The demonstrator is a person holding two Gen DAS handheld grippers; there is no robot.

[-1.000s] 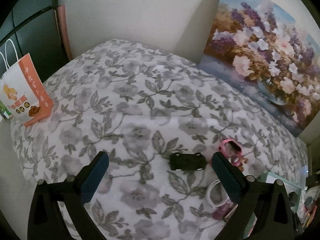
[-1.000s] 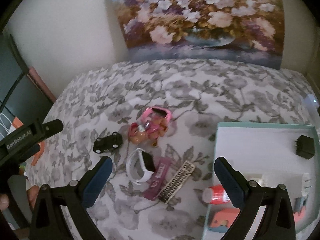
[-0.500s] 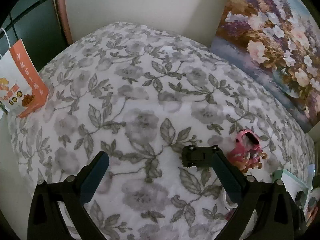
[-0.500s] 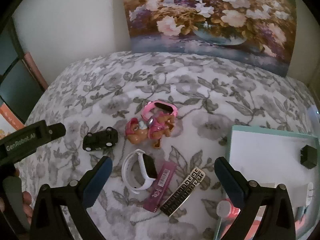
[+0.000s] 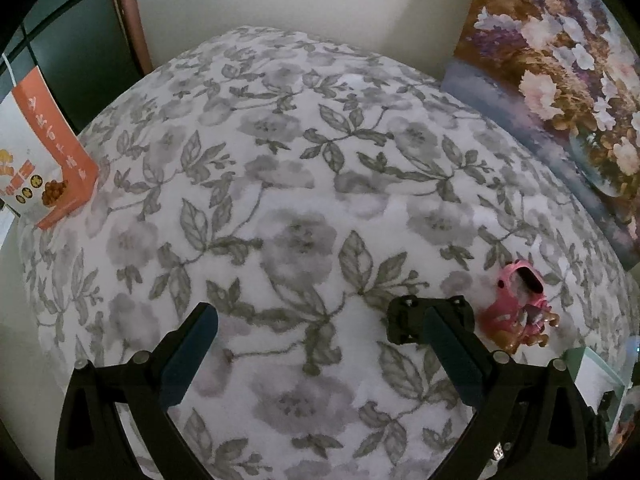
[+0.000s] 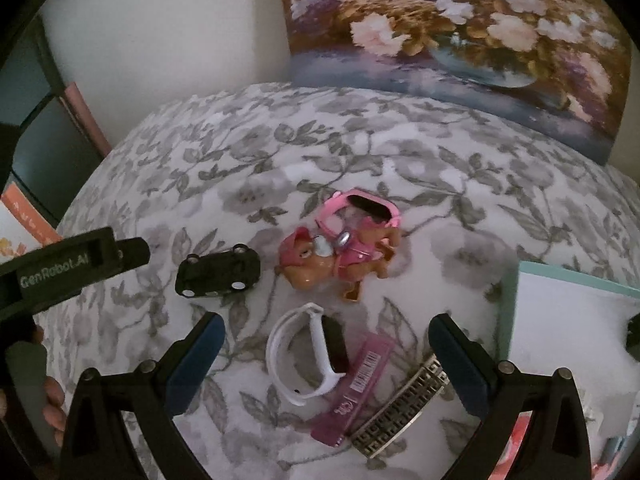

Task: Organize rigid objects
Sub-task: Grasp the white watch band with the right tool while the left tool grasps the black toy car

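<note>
A black toy car point(image 6: 218, 271) lies on the floral cloth point(image 6: 280, 152); in the left wrist view it point(image 5: 412, 317) sits just behind my right fingertip. My left gripper point(image 5: 320, 334) is open and empty, low over the cloth; its body shows in the right wrist view point(image 6: 76, 264) left of the car. My right gripper point(image 6: 326, 344) is open and empty above a white smartwatch point(image 6: 308, 354), a purple pack point(image 6: 354, 390) and a patterned bar point(image 6: 400, 404). A pink puppy toy point(image 6: 336, 258) with a pink watch point(image 6: 364, 210) lies behind them.
A teal-rimmed white box point(image 6: 568, 280) holding small items stands at the right. A flower painting point(image 6: 460, 32) leans on the wall behind. An orange and white paper bag point(image 5: 40, 168) stands at the cloth's left edge.
My left gripper has moved forward and right, so the black car now sits at its right fingertip. My right gripper has moved closer over the white watch and purple pack.
</note>
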